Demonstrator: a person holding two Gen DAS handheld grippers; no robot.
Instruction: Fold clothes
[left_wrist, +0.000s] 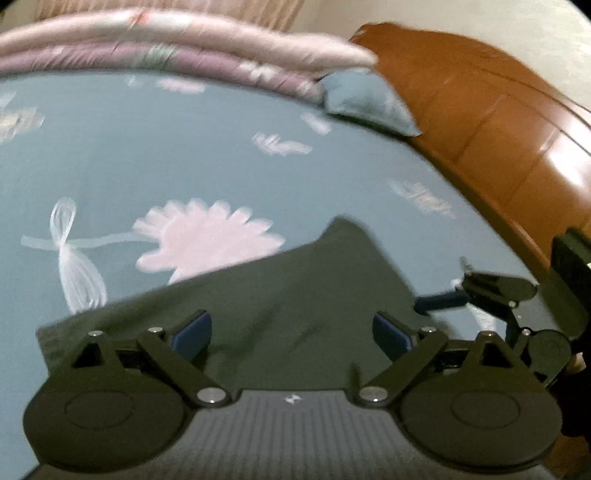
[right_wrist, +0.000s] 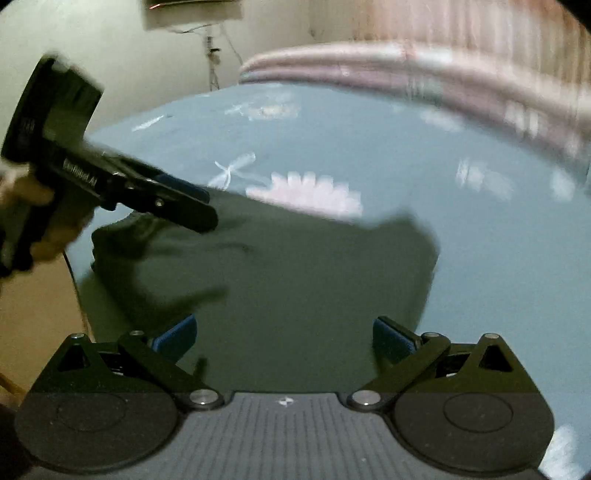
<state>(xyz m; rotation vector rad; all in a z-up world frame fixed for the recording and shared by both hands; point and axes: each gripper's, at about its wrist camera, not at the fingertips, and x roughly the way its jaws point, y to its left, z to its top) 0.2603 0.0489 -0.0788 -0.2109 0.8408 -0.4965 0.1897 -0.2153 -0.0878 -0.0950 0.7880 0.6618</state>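
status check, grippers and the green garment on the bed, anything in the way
Left gripper open, right gripper open, neither holding. Dark green garment lying on blue floral bedsheet, partly folded. Nothing blocking; pink quilt far off.

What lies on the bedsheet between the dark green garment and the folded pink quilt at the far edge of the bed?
Nothing lies there: in both wrist views, only printed blue bedsheet separates the dark green garment from the folded pink quilt.

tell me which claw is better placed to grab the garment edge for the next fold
Probably the left claw: it is open above the dark green garment, near its far-side edge. The right claw is open too, but over the garment's middle.
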